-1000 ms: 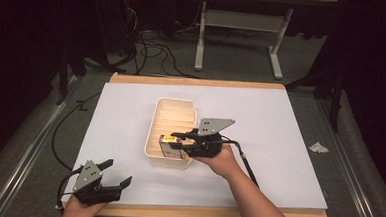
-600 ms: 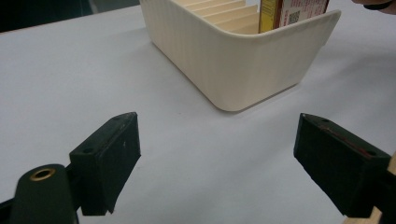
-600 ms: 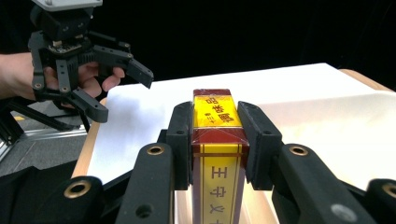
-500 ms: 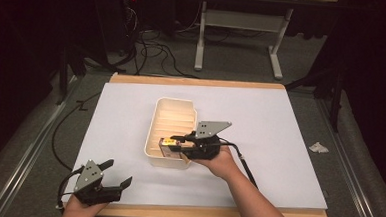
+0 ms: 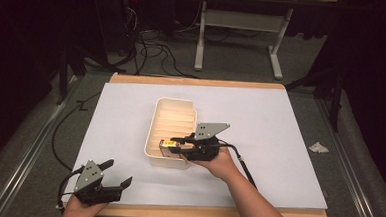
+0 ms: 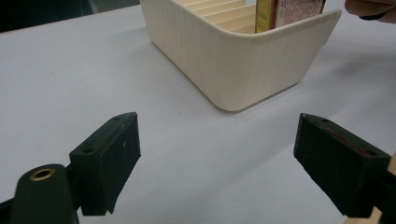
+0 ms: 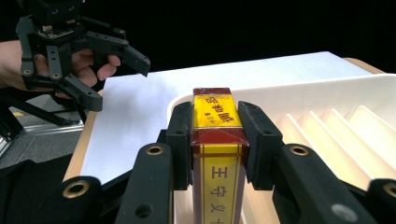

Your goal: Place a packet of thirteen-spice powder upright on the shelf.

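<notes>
Right gripper [image 7: 217, 140]: jaws clamped on both narrow sides of a yellow-and-maroon box [image 7: 218, 154], pads flat against it, box standing on edge between them. It hangs over the near end of the cream slotted tray [image 5: 156, 117], just past the end wall, roughly in line with the first slot. In the left gripper view the box top pokes above the tray's curved end wall [image 6: 261, 65].

Left gripper [image 5: 102, 184]: jaws spread wide, nothing between them, only the white sheet [image 6: 70, 70] ahead. Well apart from the tray, at the near-left table corner [image 5: 125, 211].

Risks, as I judge them: box bottom could land on a divider rib rather than between ribs, so it would tip or jam on release. Grip sits on the upper part only, so a push down may pivot the box. The tray looks light and unheld; a sideways nudge could slide it on the sheet.

Hard to tell: the box's lower end is hidden behind the jaws and tray wall, so I can't say whether it's seated in a slot. Print too small to read in the high view. Tray's far end is cut off in both gripper views.
</notes>
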